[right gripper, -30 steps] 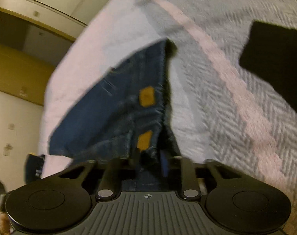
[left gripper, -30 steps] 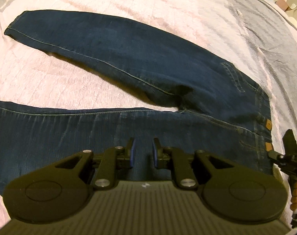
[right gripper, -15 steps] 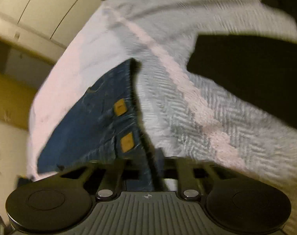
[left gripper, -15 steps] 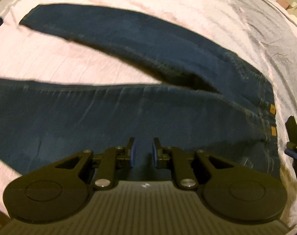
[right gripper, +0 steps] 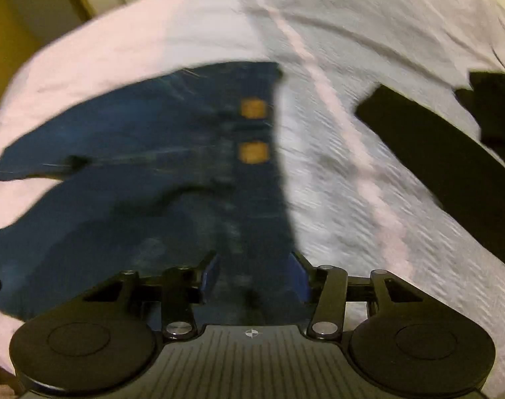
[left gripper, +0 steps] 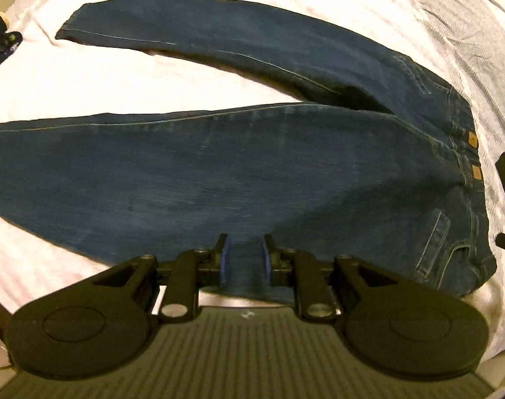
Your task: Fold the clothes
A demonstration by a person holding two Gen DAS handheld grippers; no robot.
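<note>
The jeans [left gripper: 252, 173] lie flat on the bed [left gripper: 152, 76], legs splayed in a V, hems toward nine o'clock and waistband at three o'clock. No fold shows in them, so bringing one leg over the other and the later folds are still left, I judge. My left tool [left gripper: 244, 254] is spread over the near leg's edge at six o'clock; my right tool [right gripper: 254, 276] is spread wide at the waistband – neither pinches denim. The right view is motion-blurred, the near leg's hem is cut off, and a black thing [right gripper: 435, 153] at two o'clock I can't identify.

pale bedspread [left gripper: 152, 76], black cloth [right gripper: 428, 153], wooden cupboard [right gripper: 6, 33]
</note>
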